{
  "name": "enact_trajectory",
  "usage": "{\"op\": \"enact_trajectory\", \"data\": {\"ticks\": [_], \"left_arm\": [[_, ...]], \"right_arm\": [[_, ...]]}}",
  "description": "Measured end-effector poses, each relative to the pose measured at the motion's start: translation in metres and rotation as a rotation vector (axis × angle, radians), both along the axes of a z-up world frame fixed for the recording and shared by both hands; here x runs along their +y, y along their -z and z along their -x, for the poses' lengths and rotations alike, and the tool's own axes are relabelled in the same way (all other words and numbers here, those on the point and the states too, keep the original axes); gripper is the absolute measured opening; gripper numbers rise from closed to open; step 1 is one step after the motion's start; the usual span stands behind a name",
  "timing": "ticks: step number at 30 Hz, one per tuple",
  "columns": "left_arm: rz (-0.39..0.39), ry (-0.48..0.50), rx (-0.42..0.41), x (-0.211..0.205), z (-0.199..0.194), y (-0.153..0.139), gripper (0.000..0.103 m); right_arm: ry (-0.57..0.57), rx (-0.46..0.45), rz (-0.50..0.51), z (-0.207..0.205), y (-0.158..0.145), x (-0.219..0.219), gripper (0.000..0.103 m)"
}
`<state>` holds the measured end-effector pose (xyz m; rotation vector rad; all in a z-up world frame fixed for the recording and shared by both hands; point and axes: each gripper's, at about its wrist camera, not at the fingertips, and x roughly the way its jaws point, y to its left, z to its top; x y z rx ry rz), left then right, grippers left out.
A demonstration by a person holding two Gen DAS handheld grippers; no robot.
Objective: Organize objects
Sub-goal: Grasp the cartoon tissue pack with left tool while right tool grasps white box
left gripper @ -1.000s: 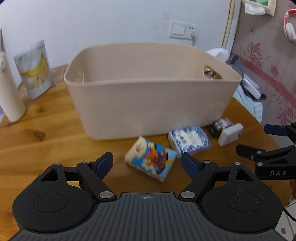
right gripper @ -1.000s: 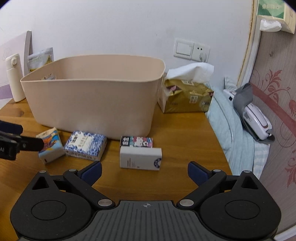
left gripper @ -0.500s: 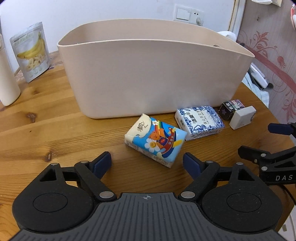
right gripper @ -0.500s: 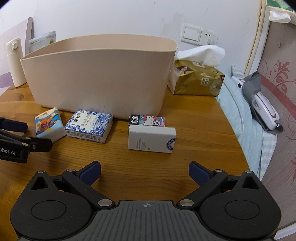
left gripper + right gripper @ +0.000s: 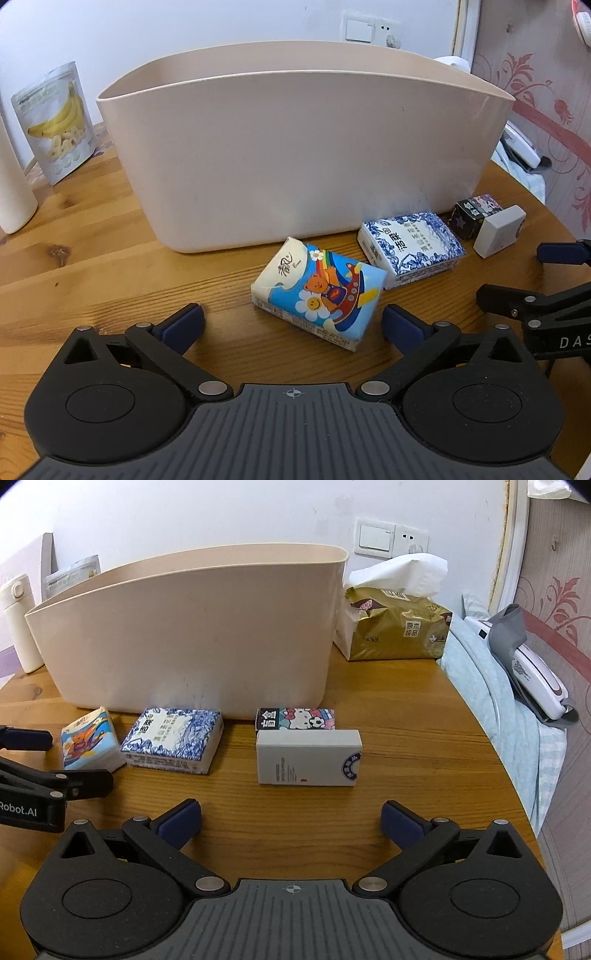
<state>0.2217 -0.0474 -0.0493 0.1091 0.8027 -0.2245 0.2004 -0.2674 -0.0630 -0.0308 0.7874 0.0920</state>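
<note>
A large beige tub [image 5: 295, 147] [image 5: 192, 627] stands on the wooden table. In front of it lie a cartoon bear tissue pack [image 5: 319, 293] [image 5: 88, 744], a blue-and-white tissue pack [image 5: 412, 249] [image 5: 173, 740], a small black cartoon box [image 5: 474, 216] [image 5: 295, 718] and a white box [image 5: 500, 230] [image 5: 308, 757]. My left gripper [image 5: 291, 325] is open, its fingertips on either side of the bear pack's near end. My right gripper [image 5: 291, 819] is open, just short of the white box. Each gripper shows at the edge of the other's view.
A banana snack pouch [image 5: 57, 120] and a white bottle [image 5: 14, 177] stand at the left rear. A gold tissue bag [image 5: 395, 626] sits right of the tub. The table's curved edge [image 5: 517, 775] runs along the right, with a blue cloth and a white device [image 5: 535, 675] beyond.
Both grippers have moved forward and down toward the table. The bear pack now sits between my left fingertips, and the white box lies closer to my right gripper. Both stay open.
</note>
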Motion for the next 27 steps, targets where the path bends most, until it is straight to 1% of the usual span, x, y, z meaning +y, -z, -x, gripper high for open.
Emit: {"op": "enact_trajectory", "data": {"ticks": [6, 20, 27], "left_arm": [[-0.003, 0.009, 0.005, -0.005, -0.005, 0.001, 0.103], [0.005, 0.054, -0.019, -0.007, -0.022, 0.005, 0.103], [0.004, 0.048, -0.025, -0.009, -0.025, 0.005, 0.103]], "right_arm": [[0.008, -0.047, -0.006, -0.001, 0.004, 0.002, 0.103], [0.019, -0.056, -0.008, -0.018, 0.003, 0.004, 0.103], [0.004, -0.06, -0.008, -0.018, 0.003, 0.003, 0.102]]}}
